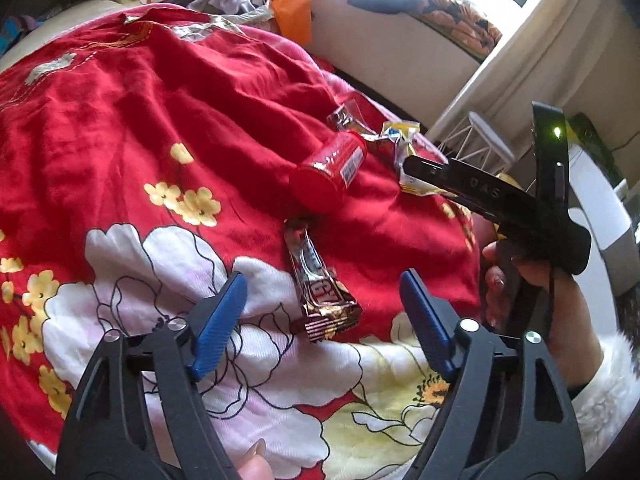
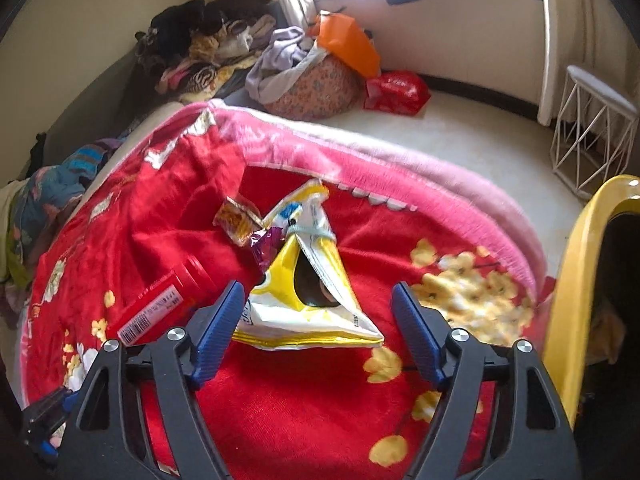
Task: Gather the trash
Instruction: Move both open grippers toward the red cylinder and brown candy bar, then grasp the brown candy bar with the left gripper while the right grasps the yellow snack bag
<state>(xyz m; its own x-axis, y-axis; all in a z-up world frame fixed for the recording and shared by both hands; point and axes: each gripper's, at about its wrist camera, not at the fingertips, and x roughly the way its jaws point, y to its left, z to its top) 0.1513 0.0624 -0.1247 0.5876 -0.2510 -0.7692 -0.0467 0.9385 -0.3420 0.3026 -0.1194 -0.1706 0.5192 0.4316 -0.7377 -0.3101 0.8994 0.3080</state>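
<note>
On a red floral blanket [image 1: 160,120] lies a brown candy wrapper [image 1: 320,296], right between the blue fingers of my left gripper [image 1: 323,280], which stands open just above it without pressing on it. Beyond it a red bottle [image 1: 328,168] lies on its side. My right gripper [image 2: 318,287] is open around a crumpled yellow and white snack bag [image 2: 288,320], and its pads do not squeeze the bag. Behind the bag lie a purple wrapper [image 2: 266,246] and a clear snack wrapper [image 2: 236,220]. The red bottle [image 2: 160,304] sits to the left of it.
A yellow container rim [image 2: 580,260] rises at the right of the bed. A white wire stool [image 2: 592,128] stands on the pale floor. Clothes [image 2: 208,40], an orange bag [image 2: 348,40] and a red bag [image 2: 396,88] lie at the far side. A person's hand [image 1: 504,280] holds the other gripper.
</note>
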